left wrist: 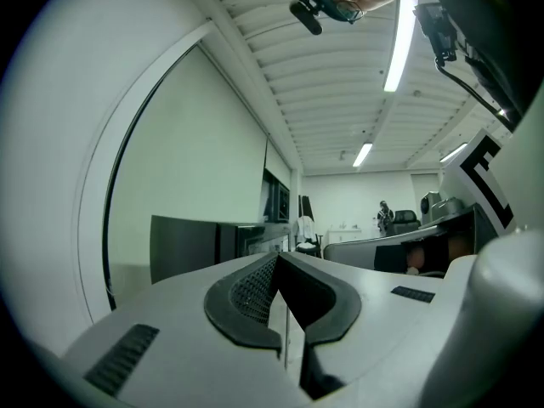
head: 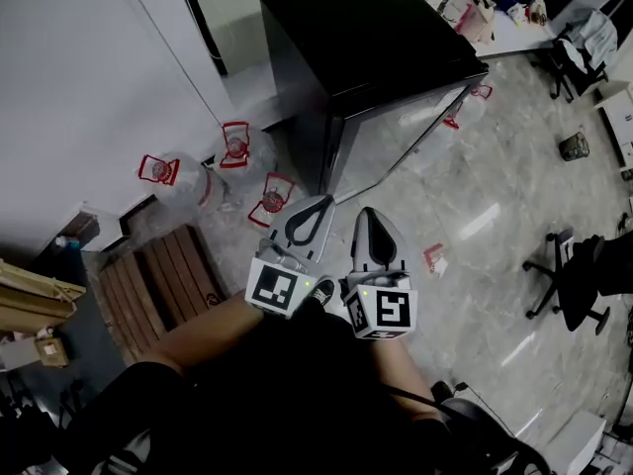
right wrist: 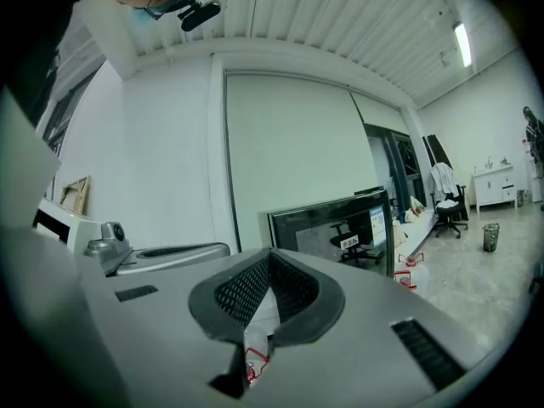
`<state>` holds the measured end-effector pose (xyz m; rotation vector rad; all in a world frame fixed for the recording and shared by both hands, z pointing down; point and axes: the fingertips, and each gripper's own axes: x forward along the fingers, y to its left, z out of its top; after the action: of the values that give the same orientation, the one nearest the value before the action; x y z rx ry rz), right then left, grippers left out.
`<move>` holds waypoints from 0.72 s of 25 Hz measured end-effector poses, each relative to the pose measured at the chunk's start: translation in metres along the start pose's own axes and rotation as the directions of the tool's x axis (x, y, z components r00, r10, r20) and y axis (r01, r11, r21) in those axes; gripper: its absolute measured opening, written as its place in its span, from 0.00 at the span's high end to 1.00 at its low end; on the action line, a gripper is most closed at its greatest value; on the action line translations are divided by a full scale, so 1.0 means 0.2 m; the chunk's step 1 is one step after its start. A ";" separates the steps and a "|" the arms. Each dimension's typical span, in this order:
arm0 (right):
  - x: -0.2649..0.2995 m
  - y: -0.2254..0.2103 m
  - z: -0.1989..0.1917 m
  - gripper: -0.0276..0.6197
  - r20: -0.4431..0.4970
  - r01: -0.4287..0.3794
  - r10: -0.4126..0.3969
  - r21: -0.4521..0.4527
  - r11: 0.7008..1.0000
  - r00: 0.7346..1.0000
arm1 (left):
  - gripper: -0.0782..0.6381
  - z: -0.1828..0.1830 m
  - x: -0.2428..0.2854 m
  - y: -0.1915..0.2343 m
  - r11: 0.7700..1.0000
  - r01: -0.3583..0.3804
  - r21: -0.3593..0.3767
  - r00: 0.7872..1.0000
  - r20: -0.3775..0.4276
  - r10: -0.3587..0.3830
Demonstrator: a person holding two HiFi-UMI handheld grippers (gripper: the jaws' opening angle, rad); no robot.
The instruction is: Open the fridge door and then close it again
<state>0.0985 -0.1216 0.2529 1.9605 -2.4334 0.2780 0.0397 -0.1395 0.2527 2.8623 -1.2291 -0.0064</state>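
The black fridge point(head: 366, 38) stands ahead of me, its reflective glass door point(head: 396, 137) facing down-right and lying flush with the cabinet. My left gripper point(head: 315, 206) and right gripper point(head: 368, 216) are held side by side close to my body, a step short of the door's near corner. Both are shut with nothing between the pads and touch nothing. In the left gripper view the gripper point(left wrist: 276, 257) points past the fridge point(left wrist: 195, 249). In the right gripper view the gripper point(right wrist: 270, 255) points at the fridge's glass door point(right wrist: 340, 228).
Three clear water jugs with red handles point(head: 237, 146) point(head: 158, 171) point(head: 275, 196) lie left of the fridge by the white wall. A wooden pallet point(head: 158, 285) sits at lower left. An office chair point(head: 569, 275) stands at right, a cluttered table point(head: 495, 18) behind the fridge.
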 end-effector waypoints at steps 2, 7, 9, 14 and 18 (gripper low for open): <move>-0.05 0.03 0.05 0.93 0.004 -0.016 0.016 -0.022 1.000 1.000 | 0.88 0.06 -0.03 -0.03 1.000 0.016 0.020 1.000 -0.007 -0.016; -0.09 0.08 0.19 0.93 0.035 -0.029 0.031 -0.059 0.998 0.999 | 0.88 0.19 -0.07 -0.05 1.000 0.009 0.026 1.000 -0.013 -0.008; -0.10 0.09 0.23 0.93 0.052 -0.034 0.038 -0.067 0.997 0.998 | 0.88 0.22 -0.07 -0.05 0.999 0.012 0.039 1.000 -0.016 -0.012; -0.12 0.11 0.29 0.93 0.072 -0.048 0.053 -0.075 0.996 0.996 | 0.88 0.27 -0.07 -0.06 0.999 0.021 0.026 1.000 0.003 -0.021; -0.15 0.10 0.32 0.93 0.082 -0.054 0.062 -0.092 0.994 0.995 | 0.88 0.30 -0.05 -0.09 0.999 0.015 0.040 1.000 0.009 -0.015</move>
<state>0.0923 -0.0971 0.1830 1.9057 -2.5096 0.0861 0.0440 -0.1209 0.1918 2.9085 -1.2235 0.0045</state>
